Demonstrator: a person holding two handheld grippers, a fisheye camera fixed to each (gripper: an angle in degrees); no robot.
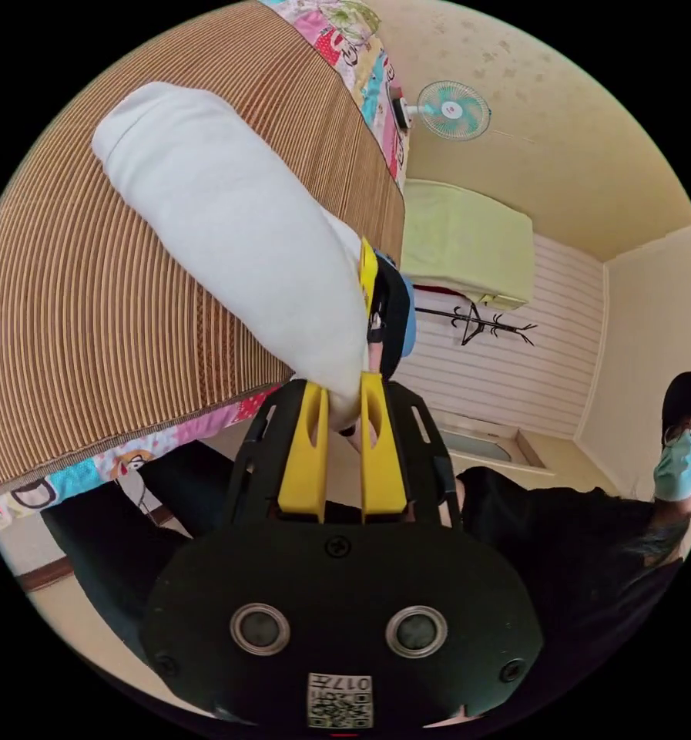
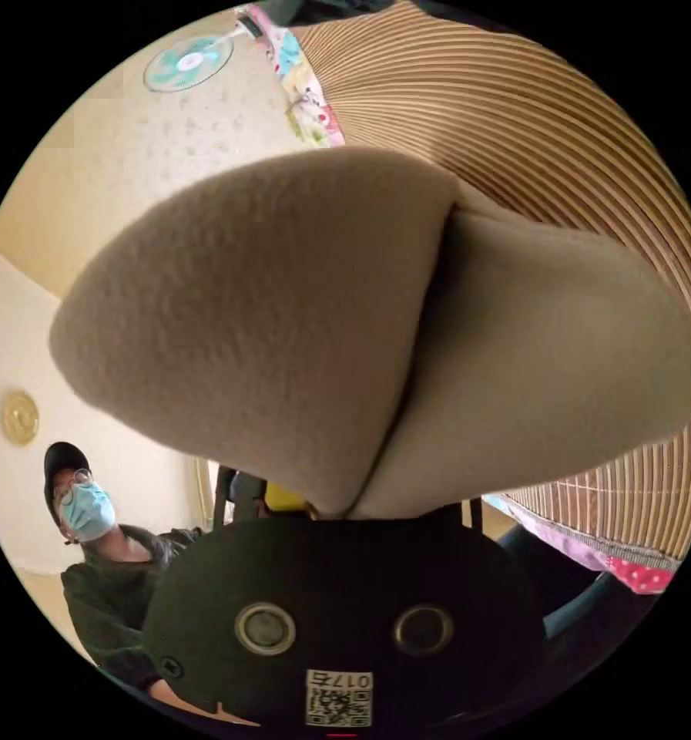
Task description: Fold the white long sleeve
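Observation:
The white long sleeve point(image 1: 229, 223) is folded into a long thick bundle and hangs lifted above the striped bamboo mat point(image 1: 91, 324). My left gripper point(image 1: 343, 405) is shut on its near end, yellow jaws pressing the cloth between them. Just beyond, my right gripper point(image 1: 380, 304) grips the same end from the other side. In the right gripper view the garment point(image 2: 283, 324) looks tan in shadow, doubled over, and narrows to a pinch right at the black housing point(image 2: 337, 601), hiding the jaws.
The mat point(image 2: 576, 139) lies on a bed with a colourful patterned sheet point(image 1: 114, 462) along its edge. A person in a mask and cap point(image 1: 680, 462) stands close behind the grippers. A wall fan point(image 1: 453, 110), a green-covered unit point(image 1: 468, 239) and a coat rack point(image 1: 476, 324) are behind.

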